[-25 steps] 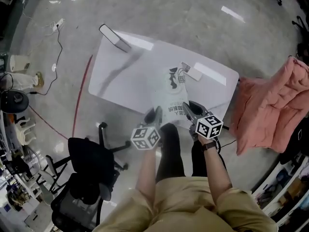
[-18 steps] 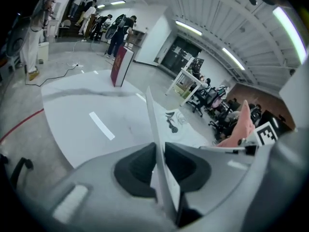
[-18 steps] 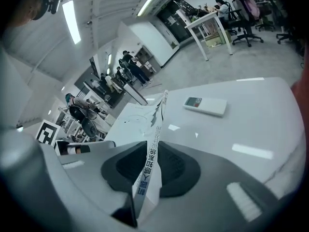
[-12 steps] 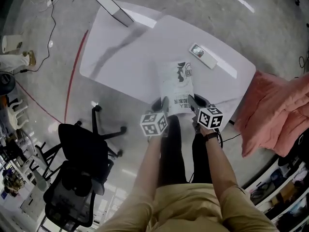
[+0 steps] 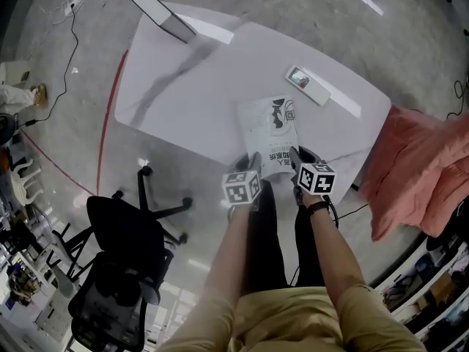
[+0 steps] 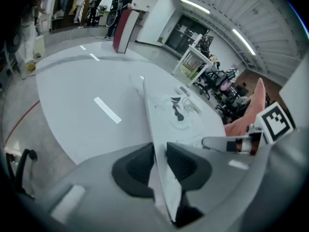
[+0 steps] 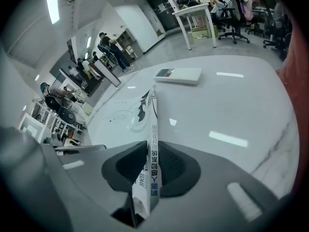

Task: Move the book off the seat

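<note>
The white book (image 5: 270, 134) with black print lies on the white table (image 5: 198, 86) near its front edge. Its near edge sits between the jaws of both grippers. My left gripper (image 5: 253, 164) has just been opening its jaws. In the left gripper view the book (image 6: 176, 117) still stands between the pads of that gripper (image 6: 160, 162), which look slightly off it. My right gripper (image 5: 296, 158) is shut on the book's spine side, and in the right gripper view both pads of that gripper (image 7: 153, 164) press the book (image 7: 148, 124).
A white remote-like device (image 5: 308, 85) lies beyond the book on the table. A flat dark-edged object (image 5: 163, 15) sits at the far left corner. A black office chair (image 5: 121, 259) stands to the left, pink cloth (image 5: 421, 163) to the right. A red line and cables cross the floor.
Both grippers have come down with the book, from above the table's front edge to the tabletop. The book has gone from hanging tilted to lying on the table.
</note>
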`<state>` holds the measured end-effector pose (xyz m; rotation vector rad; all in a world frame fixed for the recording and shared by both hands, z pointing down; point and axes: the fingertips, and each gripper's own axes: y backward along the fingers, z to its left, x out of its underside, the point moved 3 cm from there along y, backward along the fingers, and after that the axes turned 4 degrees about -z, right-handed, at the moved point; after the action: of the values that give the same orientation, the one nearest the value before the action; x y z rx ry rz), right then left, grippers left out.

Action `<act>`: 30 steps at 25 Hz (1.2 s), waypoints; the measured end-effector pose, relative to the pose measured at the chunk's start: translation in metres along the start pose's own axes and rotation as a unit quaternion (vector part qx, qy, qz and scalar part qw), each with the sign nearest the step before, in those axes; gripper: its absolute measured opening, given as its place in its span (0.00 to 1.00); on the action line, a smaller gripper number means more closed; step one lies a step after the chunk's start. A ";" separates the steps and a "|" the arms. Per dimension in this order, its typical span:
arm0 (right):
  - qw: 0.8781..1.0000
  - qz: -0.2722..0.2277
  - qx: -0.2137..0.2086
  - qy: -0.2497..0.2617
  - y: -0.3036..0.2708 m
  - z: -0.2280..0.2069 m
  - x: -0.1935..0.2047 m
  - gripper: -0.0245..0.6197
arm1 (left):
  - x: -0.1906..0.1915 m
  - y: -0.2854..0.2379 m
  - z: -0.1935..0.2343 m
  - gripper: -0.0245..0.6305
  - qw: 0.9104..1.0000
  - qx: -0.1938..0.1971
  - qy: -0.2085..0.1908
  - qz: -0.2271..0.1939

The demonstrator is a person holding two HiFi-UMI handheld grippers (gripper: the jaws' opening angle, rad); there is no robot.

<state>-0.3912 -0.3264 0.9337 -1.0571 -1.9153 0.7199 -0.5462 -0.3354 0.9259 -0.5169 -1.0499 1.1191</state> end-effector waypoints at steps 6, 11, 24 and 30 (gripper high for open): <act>0.999 0.029 -0.002 0.023 -0.001 -0.005 0.009 0.16 | 0.007 -0.003 0.009 0.19 1.000 -0.022 0.009 0.005; 0.998 0.010 0.029 0.045 0.012 -0.018 0.002 0.20 | 0.000 0.007 0.012 0.26 0.999 -0.033 0.017 -0.032; 0.992 -0.081 -0.005 0.100 0.116 0.052 -0.063 0.20 | -0.069 0.101 -0.065 0.25 0.992 -0.019 -0.046 -0.120; 0.981 -0.144 -0.038 0.125 0.195 0.092 -0.120 0.14 | -0.120 0.169 -0.140 0.17 0.978 -0.020 -0.114 -0.174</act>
<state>-0.3534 -0.3444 0.6910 -0.8464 -1.8345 0.3364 -0.5107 -0.3563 0.6793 -0.2243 -1.3083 0.8607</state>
